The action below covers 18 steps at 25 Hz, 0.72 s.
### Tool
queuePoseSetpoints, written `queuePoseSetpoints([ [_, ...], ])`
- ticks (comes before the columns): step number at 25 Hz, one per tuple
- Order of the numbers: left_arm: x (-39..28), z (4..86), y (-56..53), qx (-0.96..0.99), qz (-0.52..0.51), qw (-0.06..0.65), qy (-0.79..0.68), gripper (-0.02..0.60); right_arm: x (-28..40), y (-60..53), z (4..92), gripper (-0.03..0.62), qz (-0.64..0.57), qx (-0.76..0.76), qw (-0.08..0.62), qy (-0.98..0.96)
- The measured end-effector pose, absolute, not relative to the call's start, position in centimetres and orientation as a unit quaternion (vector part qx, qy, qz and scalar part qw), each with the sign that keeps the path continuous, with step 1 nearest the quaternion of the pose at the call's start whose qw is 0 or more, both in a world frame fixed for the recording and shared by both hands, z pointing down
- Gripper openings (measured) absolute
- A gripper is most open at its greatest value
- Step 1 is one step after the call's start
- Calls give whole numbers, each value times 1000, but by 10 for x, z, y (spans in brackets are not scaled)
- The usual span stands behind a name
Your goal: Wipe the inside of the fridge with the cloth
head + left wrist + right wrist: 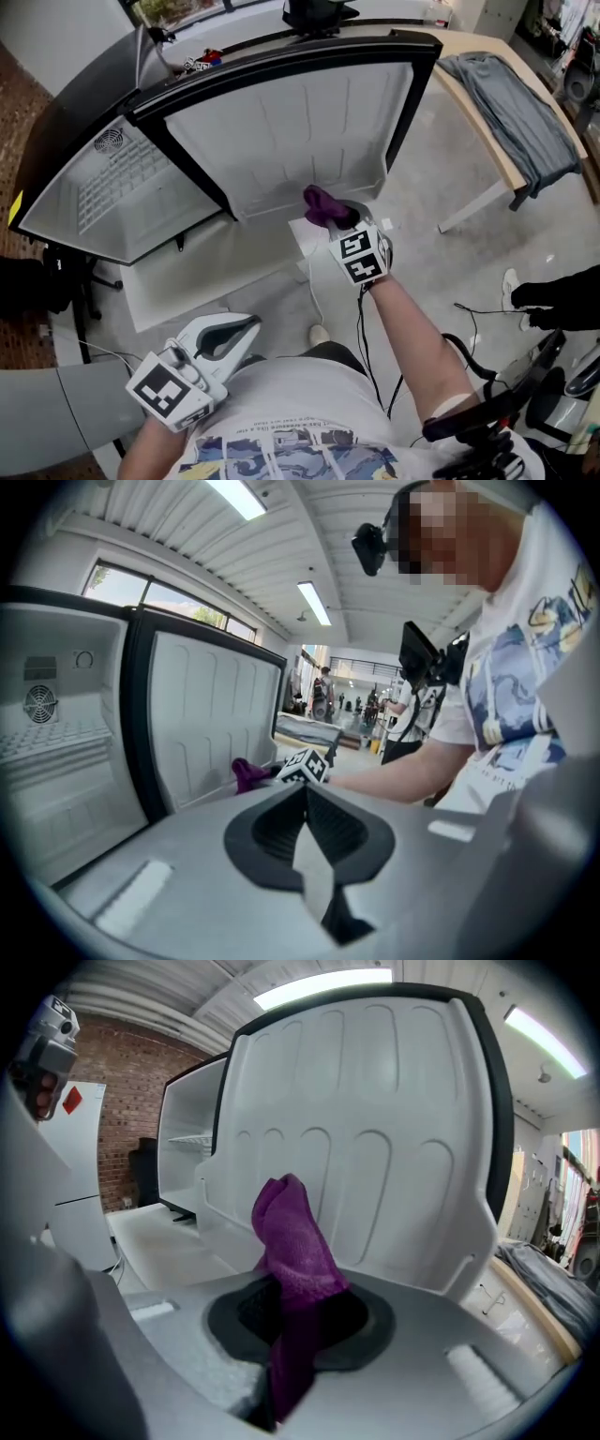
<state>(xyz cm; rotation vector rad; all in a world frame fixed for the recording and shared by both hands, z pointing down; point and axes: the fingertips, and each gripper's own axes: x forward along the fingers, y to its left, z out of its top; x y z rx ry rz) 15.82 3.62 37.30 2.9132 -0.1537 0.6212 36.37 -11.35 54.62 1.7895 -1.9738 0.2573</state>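
Observation:
The white fridge [122,187] stands with its door [300,131] swung wide; the door's ribbed inner liner [375,1147] faces me. My right gripper [345,221] is shut on a purple cloth [323,204], holding it just in front of the liner's lower edge. In the right gripper view the cloth [295,1251] sticks up from between the jaws of my right gripper [292,1312]. My left gripper [236,333] hangs low near my body, jaws together and holding nothing. Over the left gripper [305,799] I see the cloth [248,772], the door [206,724] and the fridge's inside [56,742].
A white panel [197,272] lies on the concrete floor below the fridge. At the right stands a wooden table [487,131] with a grey garment [516,103] draped on it. Another person's dark sleeve [562,300] and cables are at the right.

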Motion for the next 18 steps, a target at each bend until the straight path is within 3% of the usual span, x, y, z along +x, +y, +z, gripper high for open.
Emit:
queuePoseSetpoints([
  [18,196,376,48,977,202,70,-3,6,452,-63,539,54,101,706,245,-657],
])
